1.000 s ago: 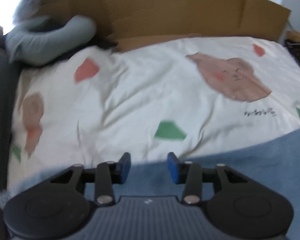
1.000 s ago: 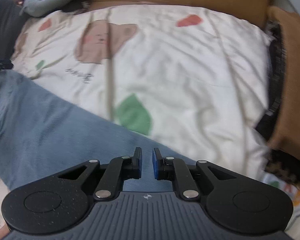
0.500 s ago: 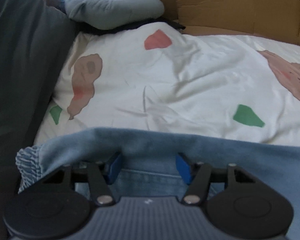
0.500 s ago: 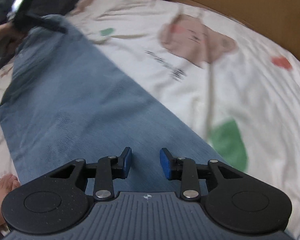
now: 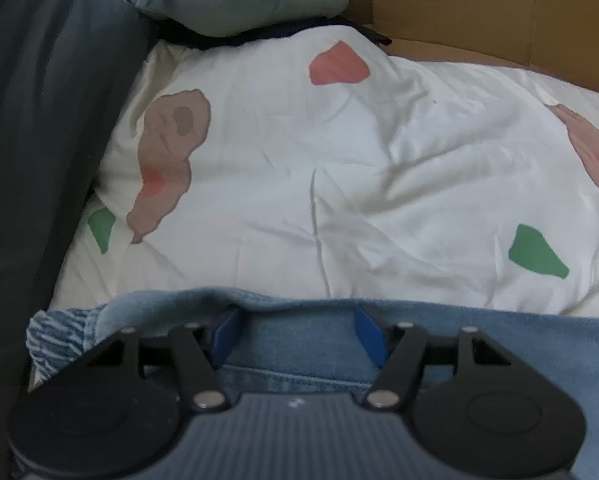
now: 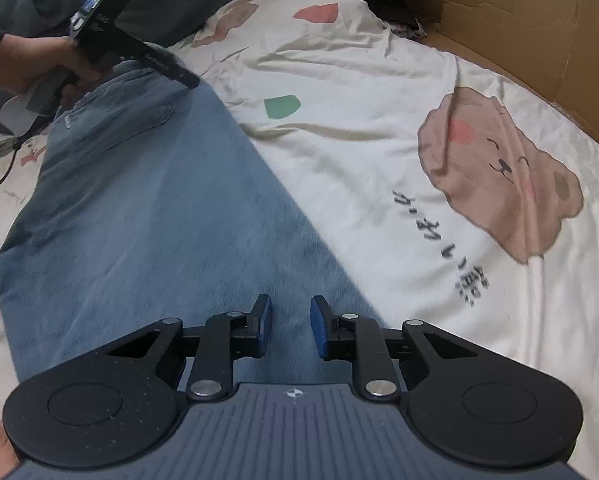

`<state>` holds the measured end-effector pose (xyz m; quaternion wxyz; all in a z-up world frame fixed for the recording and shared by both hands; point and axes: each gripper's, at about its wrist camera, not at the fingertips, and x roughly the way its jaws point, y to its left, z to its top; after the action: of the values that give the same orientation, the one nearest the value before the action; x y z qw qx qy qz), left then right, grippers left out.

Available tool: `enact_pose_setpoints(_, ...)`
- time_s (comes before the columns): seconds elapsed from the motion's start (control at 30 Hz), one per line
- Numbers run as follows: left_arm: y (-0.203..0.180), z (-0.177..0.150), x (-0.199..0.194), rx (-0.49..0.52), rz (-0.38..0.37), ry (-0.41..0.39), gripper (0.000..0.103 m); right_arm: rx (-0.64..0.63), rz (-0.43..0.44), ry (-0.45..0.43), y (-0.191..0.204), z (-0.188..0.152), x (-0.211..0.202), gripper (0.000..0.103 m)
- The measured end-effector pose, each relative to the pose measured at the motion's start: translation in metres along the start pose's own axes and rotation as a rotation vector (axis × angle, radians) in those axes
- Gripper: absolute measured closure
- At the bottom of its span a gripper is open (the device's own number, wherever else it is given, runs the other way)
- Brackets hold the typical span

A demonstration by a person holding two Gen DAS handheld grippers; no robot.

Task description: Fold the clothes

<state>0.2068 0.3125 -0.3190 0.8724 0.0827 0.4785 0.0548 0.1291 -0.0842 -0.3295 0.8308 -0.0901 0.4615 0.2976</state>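
Garment: the jeans (image 6: pixel 147 200) are lying flat along the near-left of the bed (image 6: pixel 379 152), waistband at the far left.
Left gripper (image 5: pixel 295 332): I am holding it spread wide over the waistband (image 5: pixel 299 348), fingers clear of denim.
Right gripper (image 6: pixel 290 326): I am holding it released above the leg; a second ago it was nearly closed, and is now parted.
Meaning: both ends are let go, so this lay-down or fold pass is probably ending.
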Motion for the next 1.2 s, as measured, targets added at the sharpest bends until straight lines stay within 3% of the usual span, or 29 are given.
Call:
enact_pose_setpoints(0.03,0.001,0.0,-0.006,-0.006,0.002,-0.014,0.049,-0.003,0.0,0.002,-0.001,0.003,0.003,0.078)
enact_pose_setpoints(0.23,0.011,-0.006,-0.042,-0.011,0.036,-0.066,0.054,-0.019,-0.004,0.011,0.001,0.016,0.018,0.085)
enact_pose_setpoints(0.4,0.04,-0.013,-0.055,-0.091,0.141,-0.057,0.057,-0.002,-0.03,0.02,0.005,0.016,0.02,0.085)
enact_pose_setpoints(0.53,0.062,-0.016,-0.047,-0.173,0.16,-0.029,0.07,0.013,-0.022,0.04,0.002,0.019,0.022,0.085)
enact_pose_setpoints(0.73,0.073,-0.009,-0.02,-0.241,0.153,0.013,0.071,0.014,-0.01,0.042,0.0,0.018,0.023,0.085)
enact_pose_setpoints(1.0,0.082,0.008,0.019,-0.218,0.106,0.105,0.07,0.038,0.01,0.045,-0.003,0.017,0.024,0.086)
enact_pose_setpoints(1.2,0.093,0.032,0.019,-0.209,0.116,0.123,0.076,0.039,0.016,0.049,-0.003,0.017,0.024,0.086)
